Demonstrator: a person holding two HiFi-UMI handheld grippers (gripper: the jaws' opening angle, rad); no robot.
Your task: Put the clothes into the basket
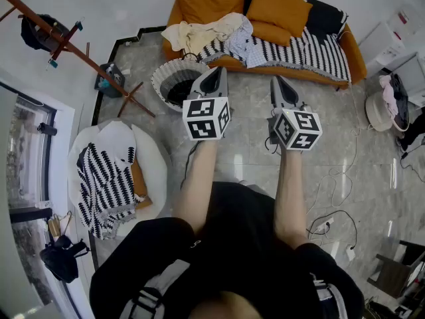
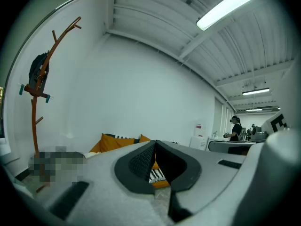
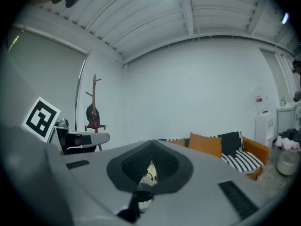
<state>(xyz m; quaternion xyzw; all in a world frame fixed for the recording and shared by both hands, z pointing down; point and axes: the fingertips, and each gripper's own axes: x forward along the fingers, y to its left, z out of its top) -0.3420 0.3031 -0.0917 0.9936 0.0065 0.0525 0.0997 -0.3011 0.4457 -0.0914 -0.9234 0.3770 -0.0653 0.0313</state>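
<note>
Clothes [image 1: 207, 36] lie heaped on the sofa [image 1: 354, 55], the basket [image 1: 161, 78] looks empty, and you hold the left gripper [image 1: 214, 72] and right gripper [image 1: 278, 80] closed on nothing: all work remains.

We see an orange sofa [image 1: 348, 48] by the wall with orange cushions [image 1: 279, 6] and a striped cover [image 1: 312, 48]. Wooden coat rack [image 1: 66, 42] at left, with a dark bag [image 1: 33, 32] hanging on it. Round white seat [image 1: 156, 168] carries a black-and-white patterned throw [image 1: 103, 185]. White cables [image 1: 330, 173] trail over the grey marble floor [image 1: 252, 158]. We spot a person [image 2: 233, 127] far off in the left gripper view.
</note>
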